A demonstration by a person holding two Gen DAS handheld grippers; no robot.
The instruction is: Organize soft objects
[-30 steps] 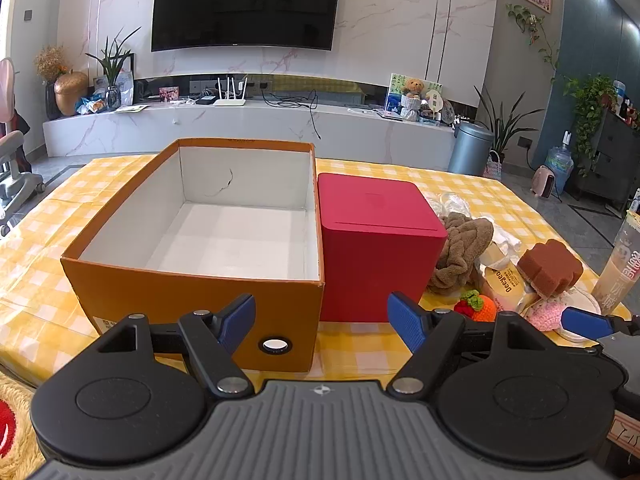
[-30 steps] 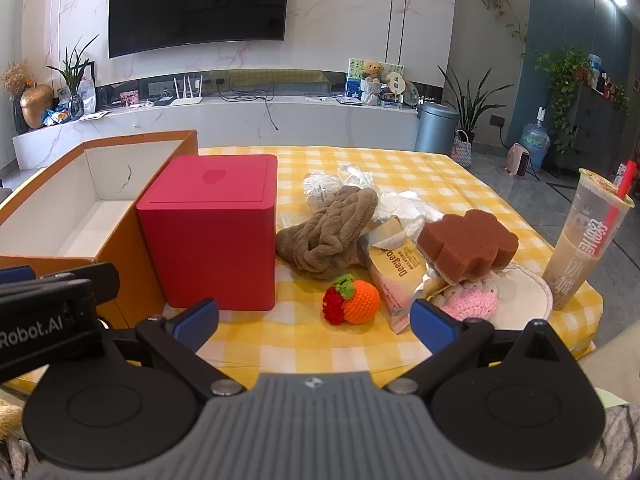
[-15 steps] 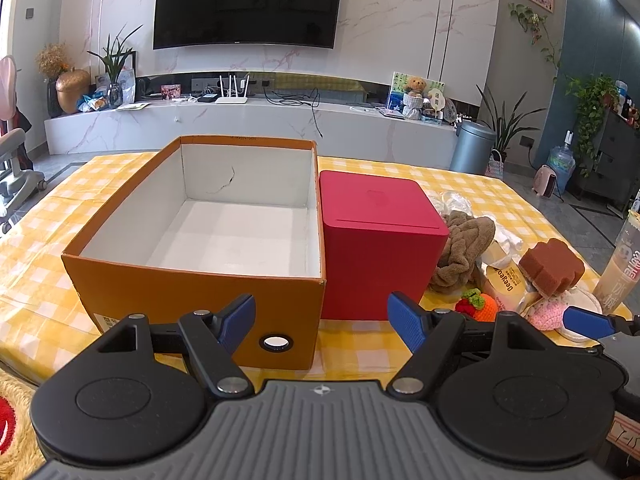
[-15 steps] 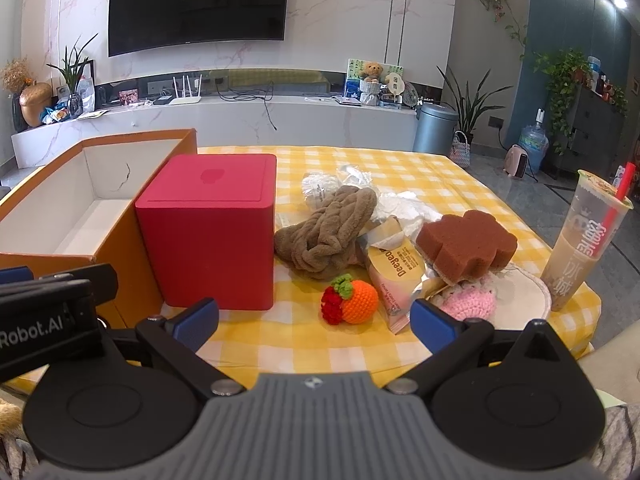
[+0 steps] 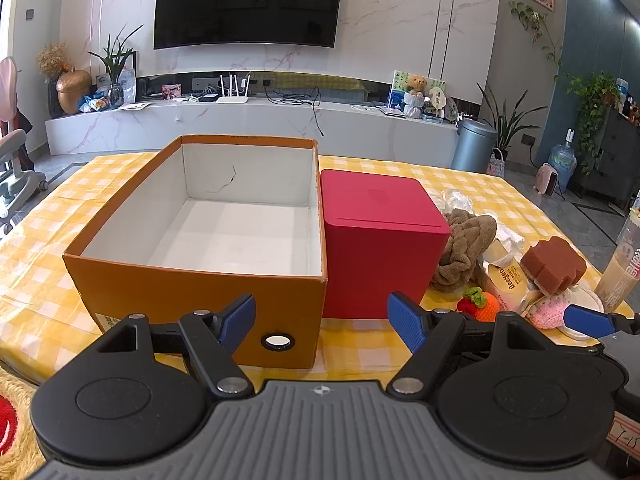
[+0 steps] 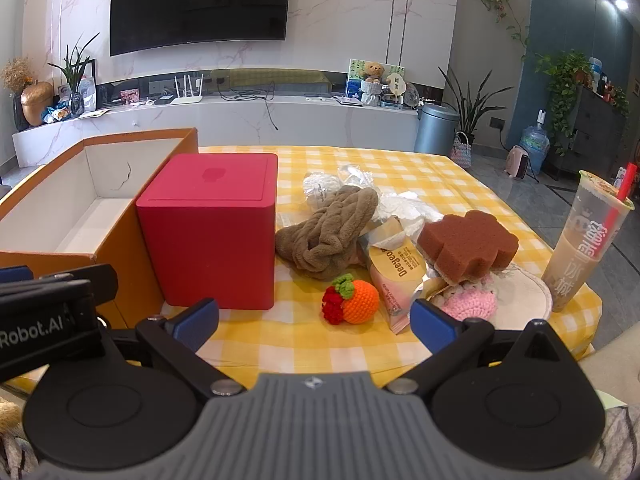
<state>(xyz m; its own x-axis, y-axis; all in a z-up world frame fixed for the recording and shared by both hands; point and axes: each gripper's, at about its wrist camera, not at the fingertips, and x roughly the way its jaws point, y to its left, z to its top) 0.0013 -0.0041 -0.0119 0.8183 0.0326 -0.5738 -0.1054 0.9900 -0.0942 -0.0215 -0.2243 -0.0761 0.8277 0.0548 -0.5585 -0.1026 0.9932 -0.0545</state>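
An empty orange cardboard box (image 5: 200, 292) with a white inside stands on the yellow checked table, a closed red box (image 5: 380, 240) touching its right side. Right of it lie a brown knitted cloth (image 6: 328, 232), a crocheted orange and strawberry (image 6: 352, 300), a brown flower-shaped sponge (image 6: 468, 244), a pink crocheted piece (image 6: 472, 304) and a yellow packet (image 6: 396, 272). My left gripper (image 5: 322, 320) is open and empty before the orange box. My right gripper (image 6: 314, 320) is open and empty, just short of the crocheted fruit.
A milk tea cup with a red straw (image 6: 584, 240) stands at the table's right edge beside a white round pad (image 6: 524, 292). Crumpled clear plastic wrappers (image 6: 400, 204) lie behind the cloth. A TV wall and white console stand beyond the table.
Both grippers have edged slightly forward and up toward the table; the boxes look a little nearer. Nothing on the table has moved.
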